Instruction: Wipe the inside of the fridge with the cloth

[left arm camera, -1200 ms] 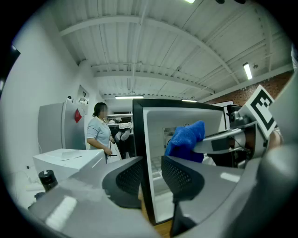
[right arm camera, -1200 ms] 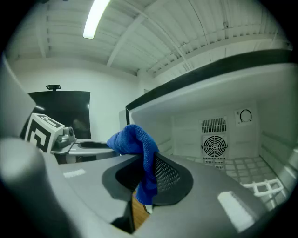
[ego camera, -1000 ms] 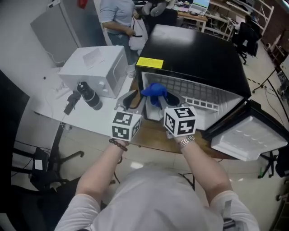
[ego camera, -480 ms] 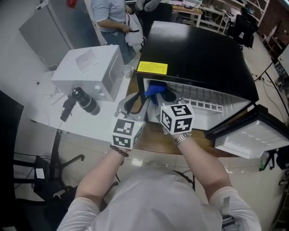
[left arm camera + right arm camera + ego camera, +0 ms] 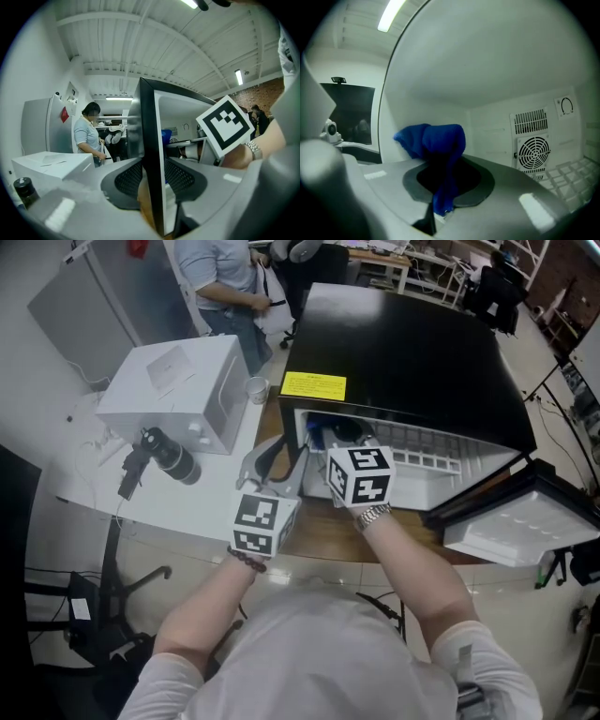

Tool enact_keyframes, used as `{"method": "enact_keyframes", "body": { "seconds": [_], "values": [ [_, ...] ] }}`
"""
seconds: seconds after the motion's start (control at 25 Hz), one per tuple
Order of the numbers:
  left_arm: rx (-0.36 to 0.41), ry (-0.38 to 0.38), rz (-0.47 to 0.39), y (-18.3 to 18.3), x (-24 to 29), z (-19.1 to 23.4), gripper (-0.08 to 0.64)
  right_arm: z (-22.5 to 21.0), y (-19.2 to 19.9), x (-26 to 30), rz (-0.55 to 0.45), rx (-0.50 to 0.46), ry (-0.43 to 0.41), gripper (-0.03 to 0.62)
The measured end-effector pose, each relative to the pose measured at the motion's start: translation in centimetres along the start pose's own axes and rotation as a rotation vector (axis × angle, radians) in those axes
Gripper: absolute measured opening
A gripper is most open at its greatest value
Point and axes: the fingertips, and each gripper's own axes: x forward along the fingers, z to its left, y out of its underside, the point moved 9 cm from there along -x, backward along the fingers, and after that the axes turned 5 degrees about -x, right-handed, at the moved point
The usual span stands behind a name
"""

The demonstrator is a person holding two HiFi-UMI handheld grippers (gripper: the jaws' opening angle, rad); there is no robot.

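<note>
1. While the right gripper (image 5: pixel 444 185) stays out of sight past the fridge (image 5: pixel 403 343) opening in the head view, its own view shows it shut tight on the blue cloth (image 5: pixel 438 140). It pinches a fold, with the bulk bunched ahead of the jaws, left of centre in that view. The cloth is inside the fridge, up against the white lining.
2. To wipe well, I judge the bunched end should be pressed flat on the lining. It should then be drawn in long, overlapping strokes, so that cloth rather than jaw tips meets the plastic.
3. The left gripper (image 5: pixel 154 185) straddles the fridge's front edge (image 5: pixel 151 136). Its jaws are opening, the edge stands between them, and the pads look just clear of it, so it steadies nothing.
4. Edges to mind: the fan grille (image 5: pixel 534 152) sits at right centre of the right gripper view. The wire shelf (image 5: pixel 574 173) at lower right could snag the cloth's hanging tail.
5. Room: white walls close in above and to the left of the cloth, so strokes have most room toward the frame's right.
6. In the head view the door (image 5: pixel 511 521) hangs open at lower right, well apart from both grippers. The white box (image 5: pixel 173 390) on the desk (image 5: pixel 178 498) stands near the left gripper and limits swing toward the left.
</note>
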Motion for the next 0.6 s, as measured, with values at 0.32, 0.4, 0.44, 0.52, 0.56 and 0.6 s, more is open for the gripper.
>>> {"method": "enact_keyframes", "body": {
  "seconds": [0.32, 0.4, 0.44, 0.52, 0.56, 0.6],
  "values": [
    [0.001, -0.013, 0.005, -0.1, 0.0, -0.1, 0.144, -1.0, 0.1, 2.0, -0.001, -0.043, 0.071, 0.044],
    [0.003, -0.014, 0.008, -0.1, 0.0, -0.1, 0.144, -1.2, 0.0, 2.4, 0.004, -0.052, 0.087, 0.044],
    [0.004, -0.014, 0.01, -0.1, 0.0, -0.1, 0.144, -1.3, 0.0, 2.6, 0.006, -0.055, 0.094, 0.044],
    [0.004, -0.015, 0.012, -0.1, 0.0, -0.1, 0.144, -1.5, -0.2, 3.0, 0.008, -0.061, 0.103, 0.044],
    [0.005, -0.016, 0.012, -0.2, 0.0, -0.1, 0.144, -1.7, -0.2, 3.2, 0.008, -0.065, 0.106, 0.044],
    [0.005, -0.018, 0.011, -0.2, 0.0, -0.1, 0.144, -1.8, -0.3, 3.4, 0.008, -0.07, 0.11, 0.043]
  ]
}}
